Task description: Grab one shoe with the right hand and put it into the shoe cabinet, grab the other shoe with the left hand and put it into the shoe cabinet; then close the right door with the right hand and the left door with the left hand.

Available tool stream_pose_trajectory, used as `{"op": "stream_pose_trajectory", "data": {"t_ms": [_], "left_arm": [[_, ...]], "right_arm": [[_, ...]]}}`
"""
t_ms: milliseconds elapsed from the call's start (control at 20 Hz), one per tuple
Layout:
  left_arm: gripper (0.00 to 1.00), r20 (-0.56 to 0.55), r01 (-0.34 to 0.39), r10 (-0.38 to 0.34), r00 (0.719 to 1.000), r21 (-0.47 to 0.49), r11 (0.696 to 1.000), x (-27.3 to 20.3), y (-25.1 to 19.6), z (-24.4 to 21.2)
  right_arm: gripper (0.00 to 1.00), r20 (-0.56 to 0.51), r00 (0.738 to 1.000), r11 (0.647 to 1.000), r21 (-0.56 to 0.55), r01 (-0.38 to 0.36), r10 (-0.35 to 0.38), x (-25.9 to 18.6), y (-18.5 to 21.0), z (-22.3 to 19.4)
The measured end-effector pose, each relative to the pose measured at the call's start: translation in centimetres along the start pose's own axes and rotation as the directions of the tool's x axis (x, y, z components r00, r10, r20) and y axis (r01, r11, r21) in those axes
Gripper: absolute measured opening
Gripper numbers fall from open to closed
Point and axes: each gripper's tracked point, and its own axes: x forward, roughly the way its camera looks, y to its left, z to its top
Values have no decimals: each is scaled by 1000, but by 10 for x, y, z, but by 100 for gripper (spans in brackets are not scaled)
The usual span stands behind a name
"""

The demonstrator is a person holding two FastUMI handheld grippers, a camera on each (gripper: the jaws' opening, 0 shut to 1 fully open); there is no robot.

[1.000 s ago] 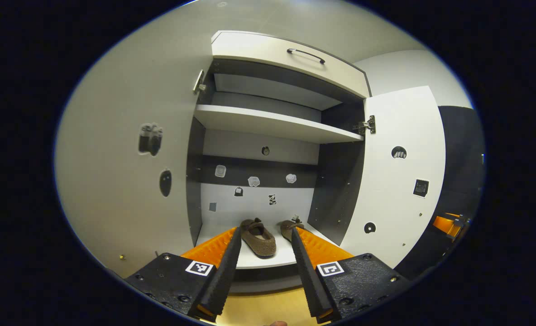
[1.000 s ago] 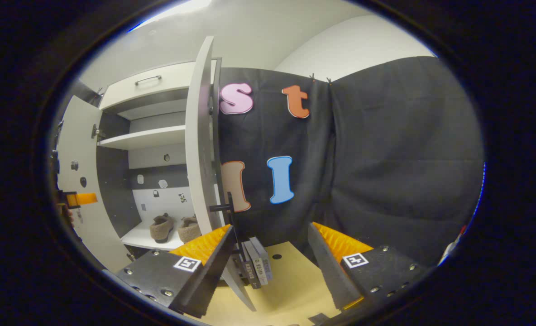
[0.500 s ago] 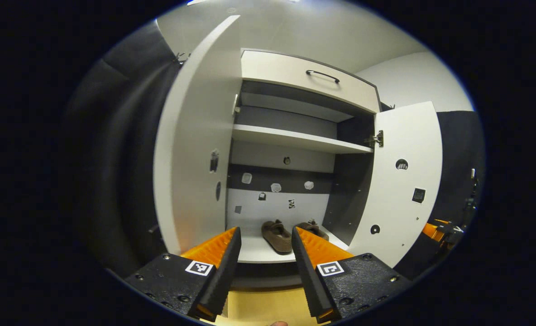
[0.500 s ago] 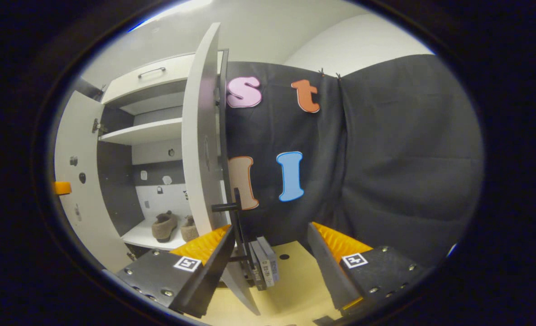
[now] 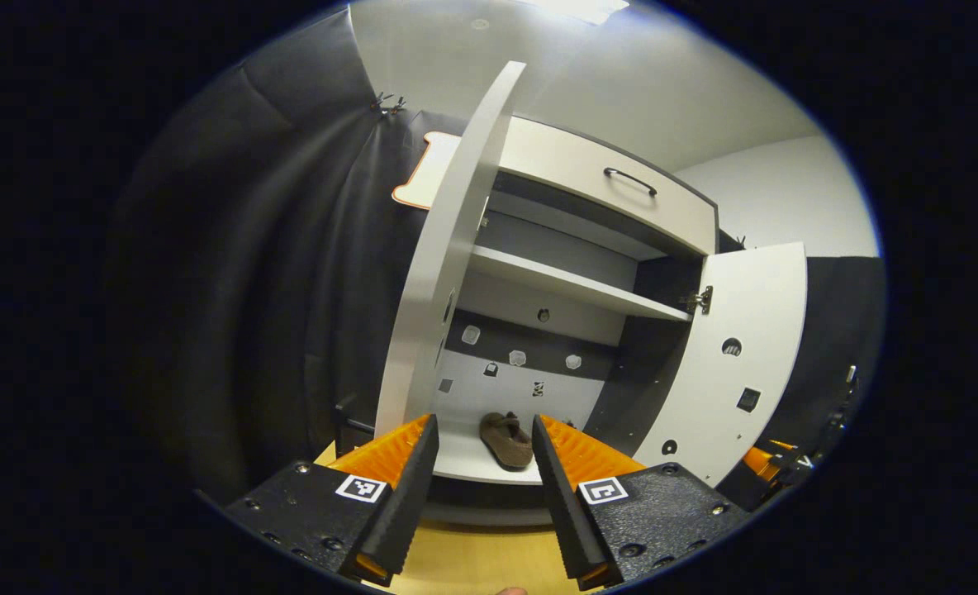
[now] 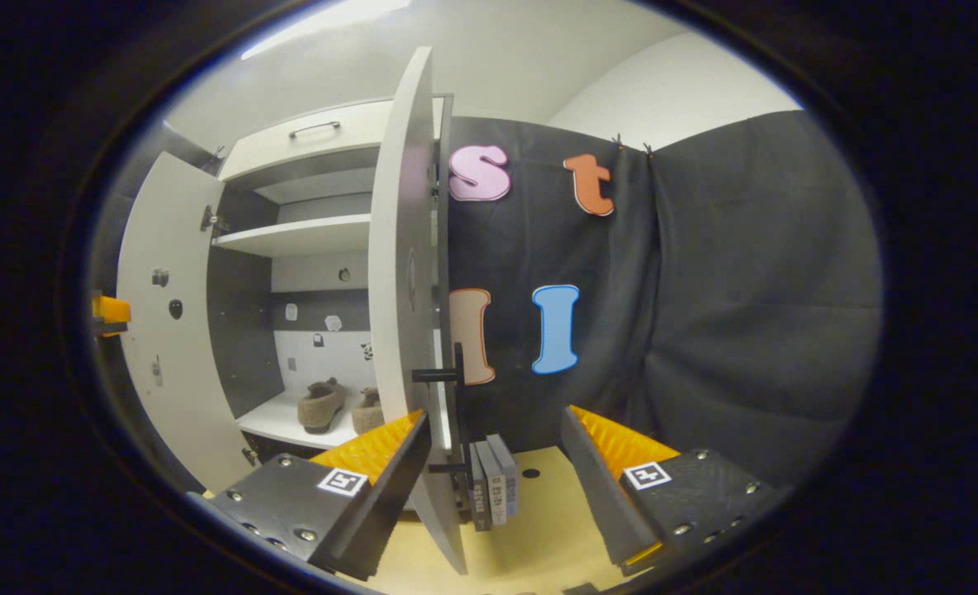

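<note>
Jaws of the left gripper stand spread and hold nothing, before the cabinet; the right gripper is likewise released, its jaws either side of the right door's edge without touching it. Beyond, both doors hang open, the left door edge-on. Two shoes sit side by side on the cabinet's bottom shelf.
</note>
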Motion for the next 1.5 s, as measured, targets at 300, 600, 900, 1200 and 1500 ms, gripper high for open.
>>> {"op": "stream_pose_trajectory", "data": {"t_ms": [300,600,900,1200,1500], "left_arm": [[70,13,-6,7,1000,-65,998,-24,0,5],[70,15,-45,47,999,-86,995,-47,10,5],[70,24,-82,85,996,-110,991,-66,26,9],[70,18,-141,144,989,-110,984,-70,42,8],[70,-6,-231,231,973,-55,971,-74,70,0]], "right_arm": [[97,-3,996,996,-16,-89,89,-3,24,0],[92,-15,983,983,-13,-182,181,-2,57,1],[97,-16,966,966,-7,-257,257,4,91,-1],[92,-20,944,944,33,-329,330,15,126,-5],[92,-30,924,924,49,-379,380,29,159,-11]]}}
